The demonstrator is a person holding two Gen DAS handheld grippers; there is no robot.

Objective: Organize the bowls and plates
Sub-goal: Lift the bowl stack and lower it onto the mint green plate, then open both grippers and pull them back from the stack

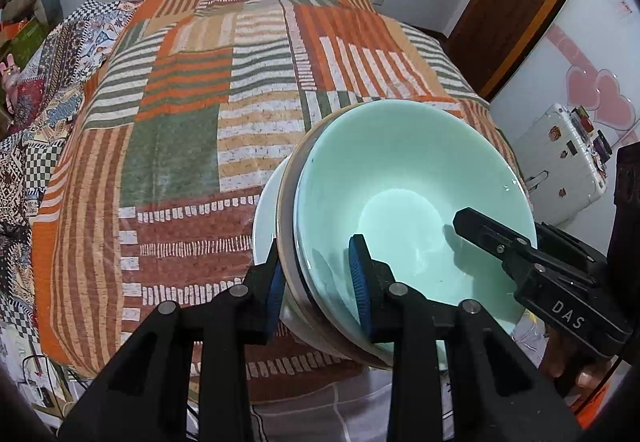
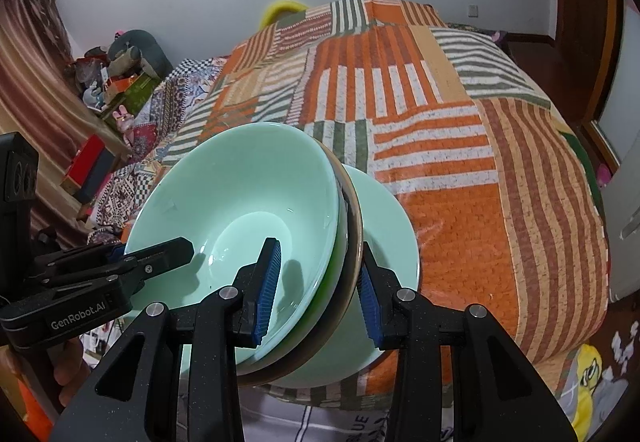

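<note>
A stack of nested dishes is held in the air above the bed: a pale green bowl (image 1: 404, 185) (image 2: 240, 185) on top, a brown-rimmed bowl (image 1: 286, 226) (image 2: 354, 226) under it, and a pale green plate (image 1: 264, 209) (image 2: 390, 226) beneath. My left gripper (image 1: 320, 282) is shut on the stack's rims at one side, one blue pad inside the green bowl. My right gripper (image 2: 316, 290) is shut on the rims at the opposite side. Each gripper also shows in the other's view, the right one (image 1: 520, 258) and the left one (image 2: 132, 266).
A bed with an orange, green and cream striped patchwork blanket (image 1: 224, 113) (image 2: 432, 145) fills the space below. A white suitcase (image 1: 560, 161) and a wooden door frame (image 1: 516, 1) stand to the right. Boxes and toys (image 2: 116, 85) lie beside the bed.
</note>
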